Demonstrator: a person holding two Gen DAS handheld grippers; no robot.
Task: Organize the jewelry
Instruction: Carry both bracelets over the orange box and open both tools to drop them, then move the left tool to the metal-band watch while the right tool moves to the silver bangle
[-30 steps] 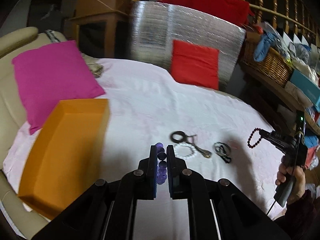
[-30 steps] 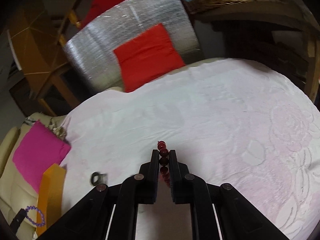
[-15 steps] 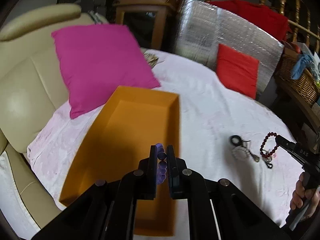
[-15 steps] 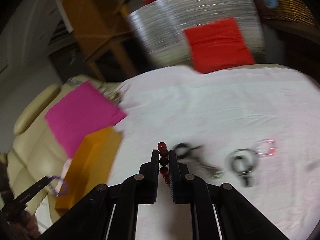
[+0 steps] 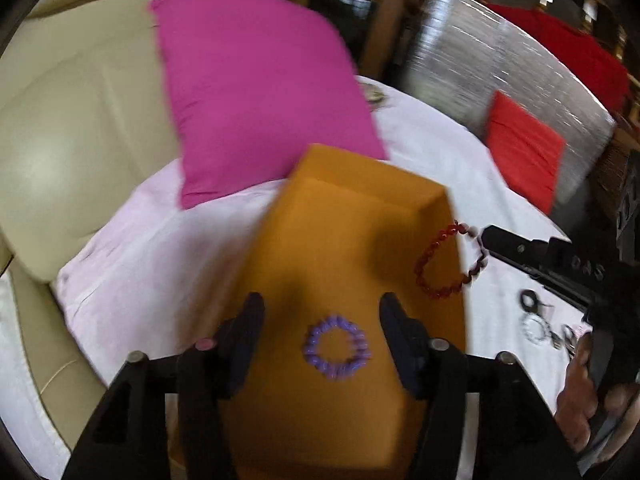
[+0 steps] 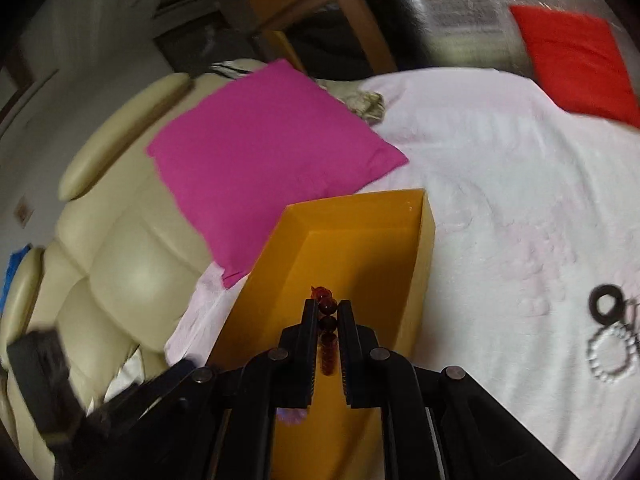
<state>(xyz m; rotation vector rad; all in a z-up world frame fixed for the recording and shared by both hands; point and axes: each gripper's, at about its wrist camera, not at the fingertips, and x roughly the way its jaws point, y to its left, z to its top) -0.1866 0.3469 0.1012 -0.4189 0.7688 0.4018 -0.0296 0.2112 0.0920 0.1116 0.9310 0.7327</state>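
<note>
An orange box (image 5: 360,200) lies open on the white cloth; it also shows in the right wrist view (image 6: 360,216). My left gripper (image 5: 320,312) is open above the box, and a purple bead bracelet (image 5: 337,347) lies on the box floor between its fingers. My right gripper (image 6: 328,312) is shut on a dark red bead bracelet (image 6: 327,320), held over the box's right rim; the bracelet also shows hanging in the left wrist view (image 5: 444,264).
A pink cushion (image 5: 256,96) leans on the beige sofa (image 5: 72,128) behind the box. A black ring (image 6: 608,305), a white bead bracelet (image 6: 610,356) and other small jewelry (image 5: 536,316) lie on the white cloth (image 6: 520,184) to the right. A red cushion (image 6: 576,60) stands at the back.
My left gripper has opened and let go of the purple bracelet, which now lies in the box. My right gripper has swung left with the red bracelet to over the box.
</note>
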